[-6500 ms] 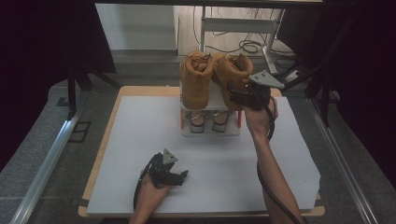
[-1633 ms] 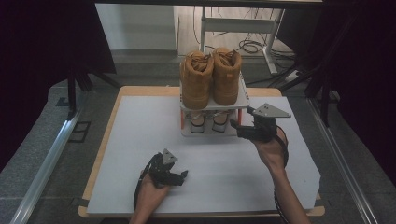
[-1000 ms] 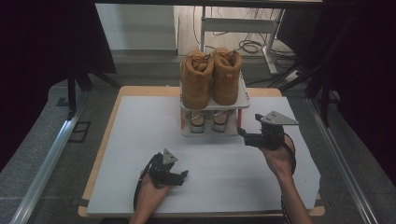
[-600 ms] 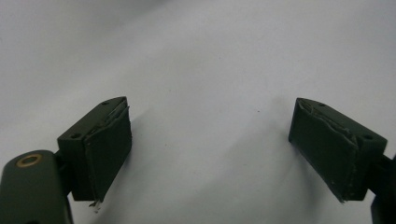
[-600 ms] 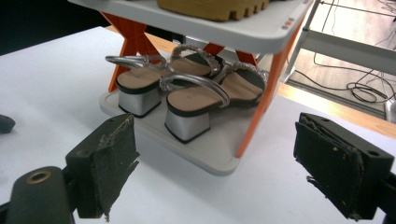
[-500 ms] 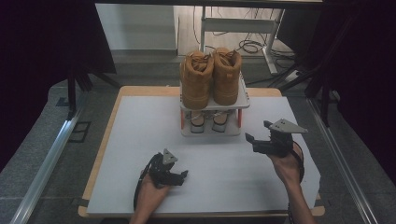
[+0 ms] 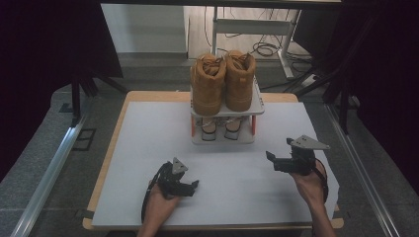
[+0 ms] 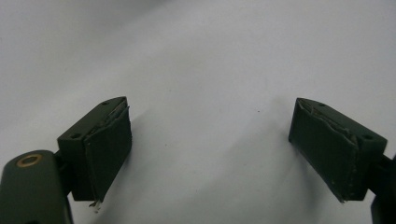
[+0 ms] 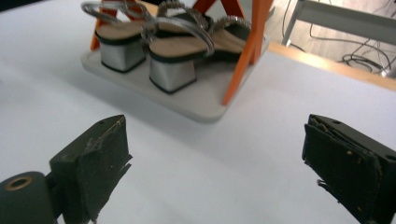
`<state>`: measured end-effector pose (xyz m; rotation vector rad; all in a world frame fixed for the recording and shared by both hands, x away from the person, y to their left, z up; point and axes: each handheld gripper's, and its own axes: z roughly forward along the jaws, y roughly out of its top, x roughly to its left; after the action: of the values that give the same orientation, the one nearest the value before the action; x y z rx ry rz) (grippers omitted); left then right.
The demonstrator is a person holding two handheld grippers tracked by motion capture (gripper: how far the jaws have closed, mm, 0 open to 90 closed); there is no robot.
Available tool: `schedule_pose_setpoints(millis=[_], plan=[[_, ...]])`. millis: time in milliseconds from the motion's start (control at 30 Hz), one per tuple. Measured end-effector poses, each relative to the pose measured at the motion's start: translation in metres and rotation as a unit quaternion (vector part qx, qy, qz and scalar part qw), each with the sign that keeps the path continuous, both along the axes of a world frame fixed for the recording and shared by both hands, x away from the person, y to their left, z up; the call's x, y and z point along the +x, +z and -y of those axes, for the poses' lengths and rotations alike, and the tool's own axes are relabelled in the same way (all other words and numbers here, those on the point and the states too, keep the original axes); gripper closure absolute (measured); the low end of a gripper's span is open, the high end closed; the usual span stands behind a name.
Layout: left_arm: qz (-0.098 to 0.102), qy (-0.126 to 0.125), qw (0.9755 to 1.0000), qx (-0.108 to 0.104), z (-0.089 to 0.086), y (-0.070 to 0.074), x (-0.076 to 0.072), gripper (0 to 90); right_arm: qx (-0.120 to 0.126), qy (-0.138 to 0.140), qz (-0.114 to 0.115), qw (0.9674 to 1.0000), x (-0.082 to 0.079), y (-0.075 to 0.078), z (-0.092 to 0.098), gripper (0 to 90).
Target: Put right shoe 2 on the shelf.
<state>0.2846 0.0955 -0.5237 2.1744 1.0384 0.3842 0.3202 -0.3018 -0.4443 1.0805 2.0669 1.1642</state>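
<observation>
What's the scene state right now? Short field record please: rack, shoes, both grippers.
rack: small two-level shoe rack, white shelves, orange posts, at the far middle of the table
top shelf: pair of tan boots, upright, side by side
bottom shelf: pair of silver-heeled sandals, side by side
left gripper: near the front edge, jaws open, nothing between them
right gripper: right of the rack, apart from it, jaws open and just been opening, nothing between them
table surface: white sheet on a wooden board
</observation>
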Motion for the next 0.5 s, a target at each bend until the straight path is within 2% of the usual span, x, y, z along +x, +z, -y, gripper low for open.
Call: schedule_pose_setpoints(millis=[500], plan=[[0.0,-0.001,1.0,0.001,0.0,0.0,0.0,13.2,-0.026,-0.001,-0.039,0.9989,-0.017,-0.032,0.015,5.8]])
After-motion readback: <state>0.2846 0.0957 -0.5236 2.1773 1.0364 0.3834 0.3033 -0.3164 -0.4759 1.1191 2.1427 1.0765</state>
